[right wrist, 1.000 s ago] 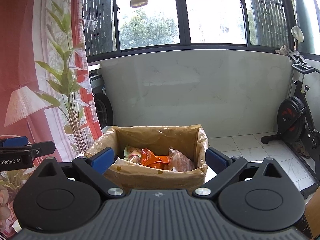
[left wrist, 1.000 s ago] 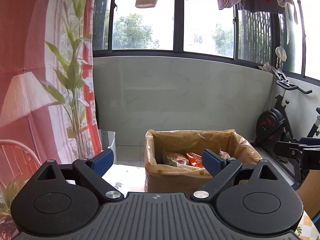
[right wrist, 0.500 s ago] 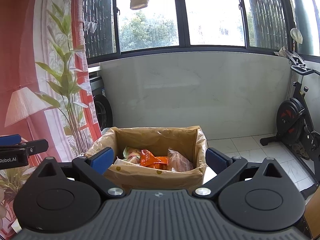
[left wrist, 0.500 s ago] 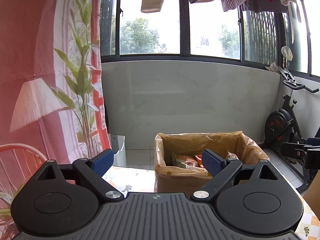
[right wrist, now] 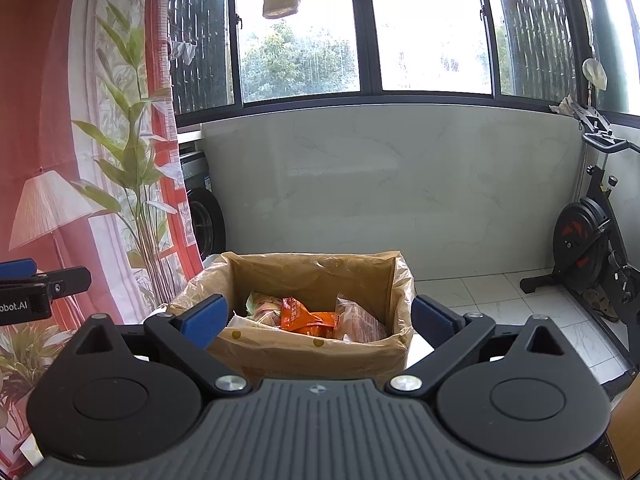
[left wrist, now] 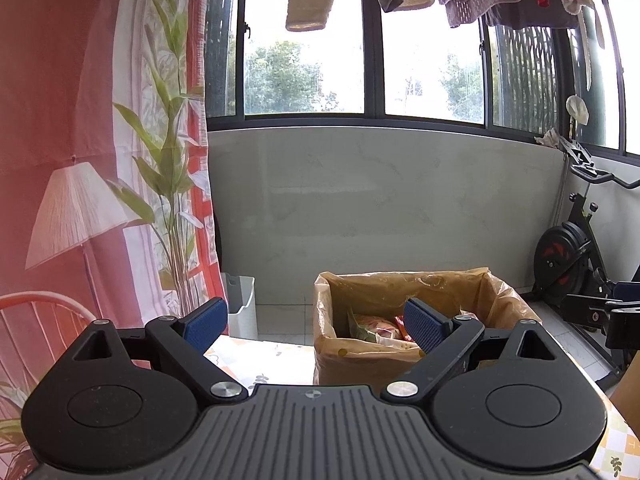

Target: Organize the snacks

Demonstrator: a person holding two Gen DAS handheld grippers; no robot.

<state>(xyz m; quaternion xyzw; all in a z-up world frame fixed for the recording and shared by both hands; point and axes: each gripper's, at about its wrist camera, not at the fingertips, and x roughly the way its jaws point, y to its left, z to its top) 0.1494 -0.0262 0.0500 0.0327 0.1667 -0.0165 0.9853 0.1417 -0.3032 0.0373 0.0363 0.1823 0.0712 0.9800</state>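
hovering w/ both tools wide open & empty, left tool (left wrist: pixel 316 322) & right tool (right wrist: pixel 318 318) face the snack box (right wrist: pixel 304 344) just ahead, prob ready to sort.

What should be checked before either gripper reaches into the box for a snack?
1. Left gripper open and empty: ok.
2. Right gripper open and empty: ok.
3. Box upright, top open: ok.
4. Snacks in view inside, orange packet on top: ok.
5. Box between the right gripper's fingers: ok; for the left it sits off to the right: not ok.
6. Place to put the snacks: cannot tell.
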